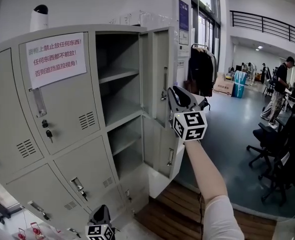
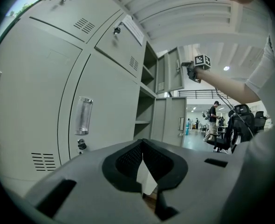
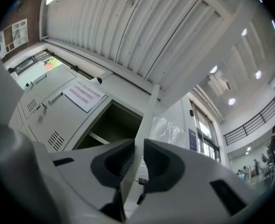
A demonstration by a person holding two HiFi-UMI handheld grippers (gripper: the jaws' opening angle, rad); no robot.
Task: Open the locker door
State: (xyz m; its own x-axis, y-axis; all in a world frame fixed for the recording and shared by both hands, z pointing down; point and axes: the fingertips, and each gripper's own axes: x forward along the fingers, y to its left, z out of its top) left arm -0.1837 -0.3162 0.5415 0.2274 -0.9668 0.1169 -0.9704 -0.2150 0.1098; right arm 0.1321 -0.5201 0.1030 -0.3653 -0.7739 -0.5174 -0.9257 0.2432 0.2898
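Though ajar, door edge (image 3: 146, 118) between jaws

The locker door (image 1: 160, 69) is a tall, narrow panel of pale grey-green metal. It stands just right of centre in the head view, swung well out from the upper right compartment of the cabinet and upright on its hinges. A slim vertical handle (image 1: 164, 84) sits near its free edge. The right gripper (image 1: 173, 91) meets that free edge at about mid-height. In the right gripper view the door (image 3: 147, 120) shows edge-on, a thin pale strip rising from bottom centre to the middle of the frame, with a dark pad against each face. In the left gripper view it (image 2: 175, 69) appears small, upper centre-right, angled outward.
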